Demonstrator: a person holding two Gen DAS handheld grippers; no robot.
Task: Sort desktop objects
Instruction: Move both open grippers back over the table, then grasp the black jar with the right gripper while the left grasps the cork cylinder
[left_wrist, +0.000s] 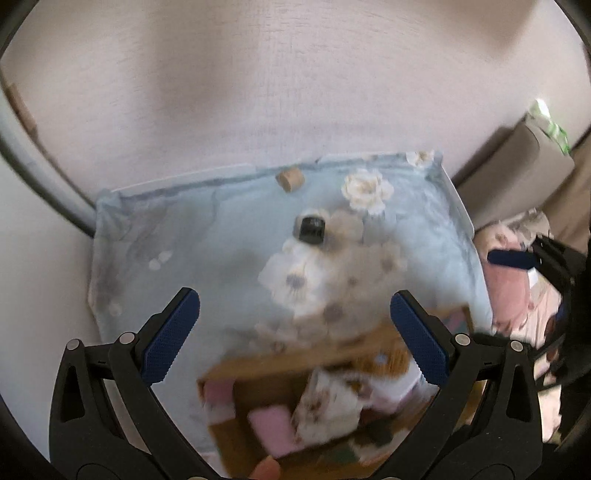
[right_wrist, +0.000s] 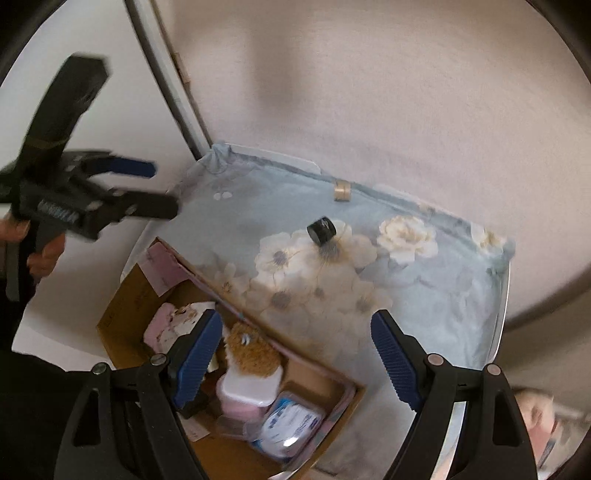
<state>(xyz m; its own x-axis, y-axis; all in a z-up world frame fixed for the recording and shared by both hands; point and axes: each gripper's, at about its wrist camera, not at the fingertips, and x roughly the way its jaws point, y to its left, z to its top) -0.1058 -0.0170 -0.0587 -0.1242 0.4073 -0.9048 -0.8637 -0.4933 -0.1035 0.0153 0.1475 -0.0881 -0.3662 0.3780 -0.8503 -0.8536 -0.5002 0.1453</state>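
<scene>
A small table under a light blue flowered cloth (left_wrist: 207, 229) (right_wrist: 436, 295) holds a black tape roll (left_wrist: 309, 229) (right_wrist: 322, 229) near its middle and a tan tape roll (left_wrist: 290, 180) (right_wrist: 342, 190) at its far edge. A cardboard box (left_wrist: 295, 360) (right_wrist: 125, 306) at the near side holds pink, white and patterned items. My left gripper (left_wrist: 295, 338) (right_wrist: 162, 188) is open and empty above the box and cloth. My right gripper (right_wrist: 295, 363) is open and empty over the box's edge; one of its blue pads (left_wrist: 511, 258) shows at the right of the left wrist view.
A pale wall (right_wrist: 369, 92) rises behind the table, with a dark cable (right_wrist: 173, 92) running down it. In the box lie a brown brush on a white case (right_wrist: 253, 369) and a blue-and-white packet (right_wrist: 290, 428). A hand (right_wrist: 44, 254) grips the left tool.
</scene>
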